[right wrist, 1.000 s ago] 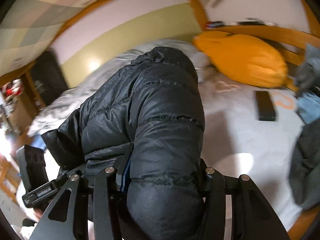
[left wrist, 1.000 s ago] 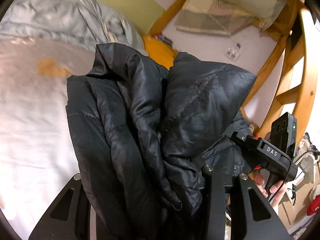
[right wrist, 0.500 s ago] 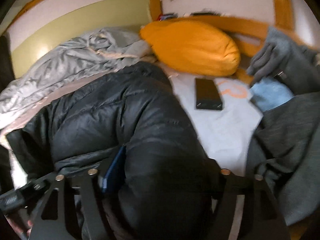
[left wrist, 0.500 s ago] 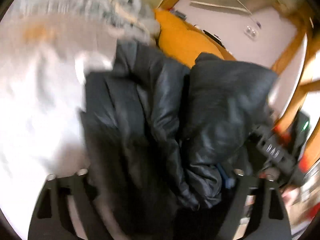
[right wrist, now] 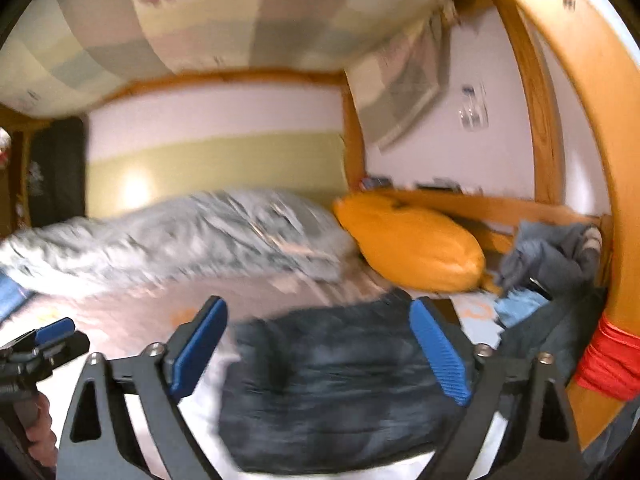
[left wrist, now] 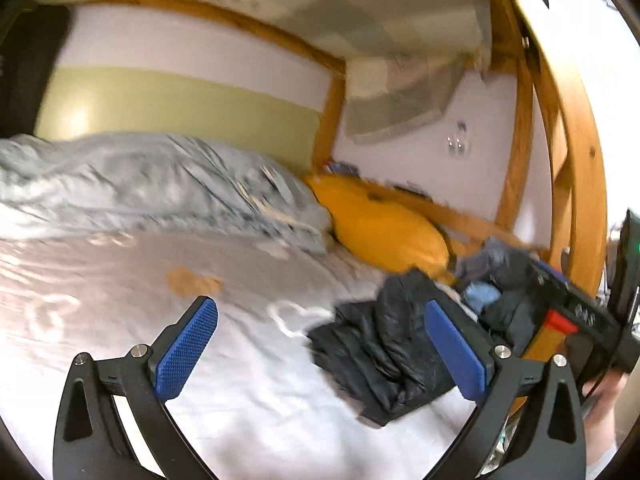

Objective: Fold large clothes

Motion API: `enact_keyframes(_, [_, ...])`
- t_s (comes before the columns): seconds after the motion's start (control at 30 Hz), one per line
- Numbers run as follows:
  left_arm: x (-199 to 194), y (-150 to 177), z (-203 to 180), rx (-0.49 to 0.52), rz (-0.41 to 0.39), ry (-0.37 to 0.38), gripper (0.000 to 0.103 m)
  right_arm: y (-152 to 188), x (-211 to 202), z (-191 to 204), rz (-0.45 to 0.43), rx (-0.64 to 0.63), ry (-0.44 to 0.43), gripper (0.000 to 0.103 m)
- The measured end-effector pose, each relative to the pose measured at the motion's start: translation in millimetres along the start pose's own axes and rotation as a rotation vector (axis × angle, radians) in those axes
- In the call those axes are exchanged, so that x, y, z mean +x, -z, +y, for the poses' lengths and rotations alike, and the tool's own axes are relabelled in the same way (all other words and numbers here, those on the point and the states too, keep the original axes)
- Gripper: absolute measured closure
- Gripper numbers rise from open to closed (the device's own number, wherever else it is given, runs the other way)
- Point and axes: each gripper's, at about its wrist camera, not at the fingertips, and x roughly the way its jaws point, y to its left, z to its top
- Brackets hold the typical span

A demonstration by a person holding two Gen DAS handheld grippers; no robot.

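Nearest the left wrist camera, the left tongs (left wrist: 320,346) are spread wide and opening, with only bare white bed sheet (left wrist: 248,392) between their blue pads; nothing is held. The one black puffer jacket (left wrist: 380,344) lies bunched on the sheet just beyond, toward the right finger and partly behind it. In the right wrist view the right tongs (right wrist: 318,350) also stand wide and opening, and the same jacket lies on the bed between and beyond their fingers, free of both pads as far as the blur allows. At the right edge of the left view a hand (left wrist: 604,408) grips the other tool. Further off lie one orange pillow (left wrist: 384,232), a heap of grey and blue clothes (right wrist: 548,264), and one rumpled grey duvet (left wrist: 152,184) along the wall, under a wooden bunk frame (left wrist: 576,152).
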Motion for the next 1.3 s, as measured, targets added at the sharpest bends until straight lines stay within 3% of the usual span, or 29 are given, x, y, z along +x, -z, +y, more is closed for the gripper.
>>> enact_keyframes(0.07, [-32,-10,11,0.048,-0.017,-0.038,0.000,-5,-18,22,-0.038,0.027,-0.046,0.000])
enact_keyframes(0.17, [-66,-20,25,0.121,-0.004,-0.111,0.000,-9,-37,57,-0.026,0.026,-0.136,0.000])
enact_keyframes(0.37, [-114,-1,75,0.142,0.010,-0.216,0.000,3,-60,123,-0.034,0.036,-0.169,0.000])
enact_keyframes(0.47, [-120,20,94,0.125,0.027,-0.261,0.000,21,-66,146,-0.012,0.069,-0.167,0.000])
enact_keyframes(0.6, [-124,48,116,0.099,-0.006,-0.301,0.000,61,-51,165,0.115,0.150,-0.205,0.000])
enact_keyframes(0.7, [-117,58,128,0.087,0.040,-0.303,0.000,89,-36,178,0.181,0.093,-0.134,0.000])
enact_keyframes(0.73, [-117,60,130,0.114,0.025,-0.340,0.000,93,-33,180,0.193,0.083,-0.130,0.000])
enact_keyframes(0.8, [-119,62,138,0.134,-0.009,-0.408,0.000,96,-29,182,0.210,0.079,-0.128,0.000])
enact_keyframes(0.93, [-121,60,162,0.051,0.015,-0.383,0.000,97,-31,192,0.194,0.042,-0.099,0.000])
enact_keyframes(1.1, [-130,63,172,0.090,0.000,-0.438,0.000,96,-30,205,0.201,-0.008,-0.122,0.000])
enact_keyframes(1.17, [-130,63,180,0.077,0.022,-0.427,0.000,97,-29,213,0.203,-0.037,-0.120,0.000])
enact_keyframes(1.3, [-145,61,188,0.041,-0.033,-0.448,0.000,100,-27,222,0.215,-0.025,-0.167,0.000])
